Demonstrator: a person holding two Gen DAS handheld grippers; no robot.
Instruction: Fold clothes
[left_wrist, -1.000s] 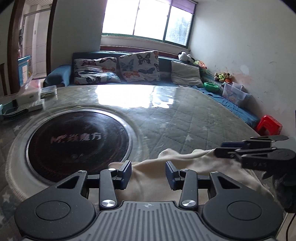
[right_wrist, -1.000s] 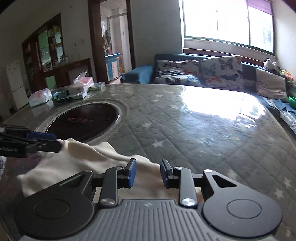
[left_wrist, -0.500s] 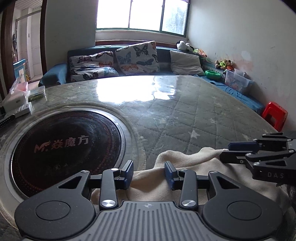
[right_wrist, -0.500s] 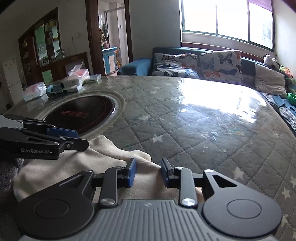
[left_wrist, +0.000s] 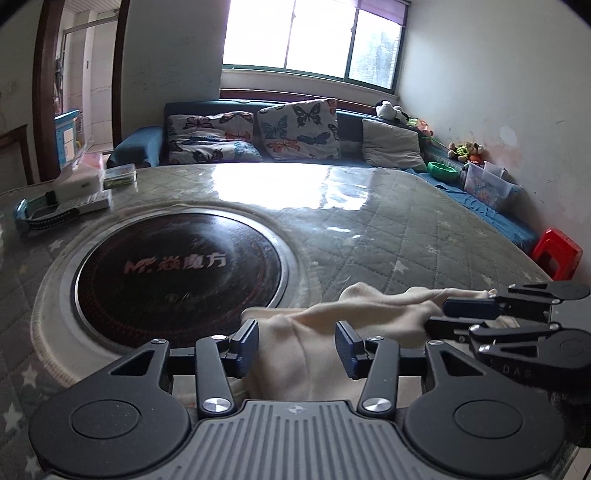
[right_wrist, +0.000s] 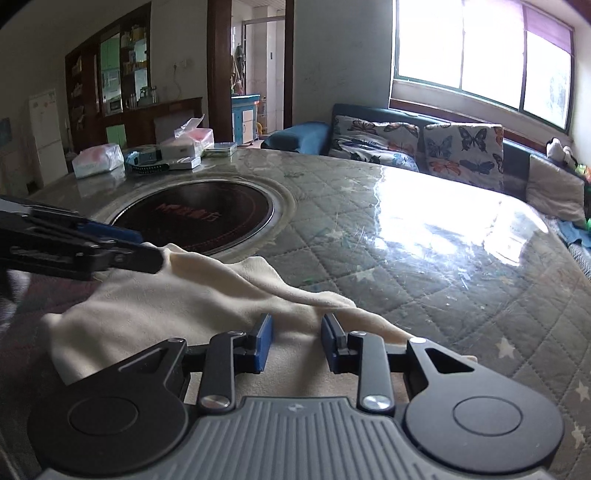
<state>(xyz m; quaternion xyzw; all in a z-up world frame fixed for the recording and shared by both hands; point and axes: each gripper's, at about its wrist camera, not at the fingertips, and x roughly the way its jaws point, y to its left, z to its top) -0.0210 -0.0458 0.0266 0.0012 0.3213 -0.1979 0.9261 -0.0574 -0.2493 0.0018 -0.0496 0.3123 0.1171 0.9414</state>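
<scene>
Cream garment (left_wrist: 332, 332) is sitting bunched up at the near edge of the bench (left_wrist: 406, 229), right next to the big black round cooktop (left_wrist: 177, 273) sunk into the quilted star-pattern cover. Its long axis runs pretty much side to side across the front of both cameras, from the cooktop rim on one end over toward the bench edge on the other. Fabric looks soft and a bit fleecy, plain off-white, rumpled with a raised ridge along the far side and a few diagonal creases, so nothing flat or squared off yet.

Left gripper (left_wrist: 297, 345) has its jaws opening, with cloth lying between them but the pads aren't pressing on it as far as I can see. Right gripper (right_wrist: 297, 341) has its jaws partly apart too, cloth running under and between them, and again there's a visible gap on each side. From the left camera the right gripper's tips look like they're sitting on the garment's far ridge, can't tell if they pinch it.

Some boxes (right_wrist: 177, 147) and bags (right_wrist: 98, 160) are parked at the far side of the bench, and a sofa (left_wrist: 258, 136) with butterfly pillows sits under the window.
</scene>
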